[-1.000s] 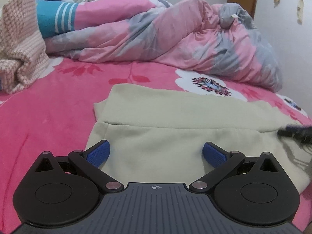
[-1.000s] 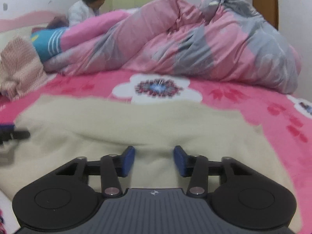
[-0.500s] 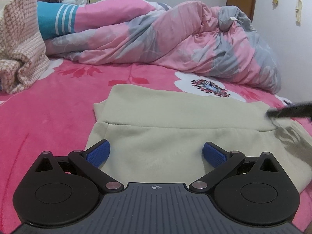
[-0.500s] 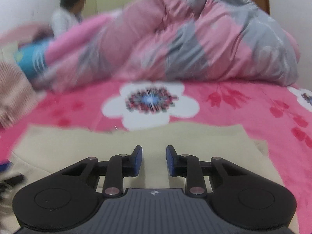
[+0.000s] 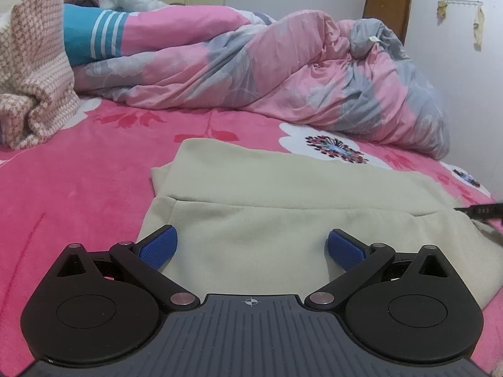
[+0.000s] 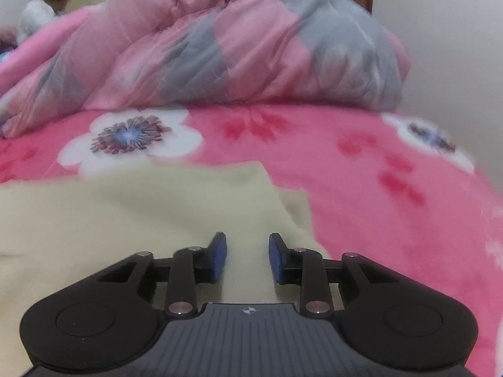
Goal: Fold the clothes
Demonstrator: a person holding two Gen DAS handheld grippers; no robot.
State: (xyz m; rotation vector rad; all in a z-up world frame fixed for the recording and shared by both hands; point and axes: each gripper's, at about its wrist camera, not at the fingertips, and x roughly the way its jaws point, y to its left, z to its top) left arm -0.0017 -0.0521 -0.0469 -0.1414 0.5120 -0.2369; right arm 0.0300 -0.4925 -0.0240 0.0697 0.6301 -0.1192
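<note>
While the cream garment (image 5: pixel 283 194) lies on the pink bedspread (image 5: pixel 78 188), the left gripper (image 5: pixel 250 246) hangs over it, fingers spread wide. Right gripper (image 6: pixel 247 259) above its corner: fingers parted, gripping nothing.

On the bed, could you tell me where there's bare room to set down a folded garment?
Free: pink sheet left of the cream garment, up to the knit blanket; also sheet right of the garment, before the wall. Crowded: the duvet fills the far side.

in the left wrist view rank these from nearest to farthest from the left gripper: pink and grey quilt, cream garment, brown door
1. cream garment, right under the left gripper
2. pink and grey quilt, heaped across the bed's far side
3. brown door, upper right, in the back wall
</note>
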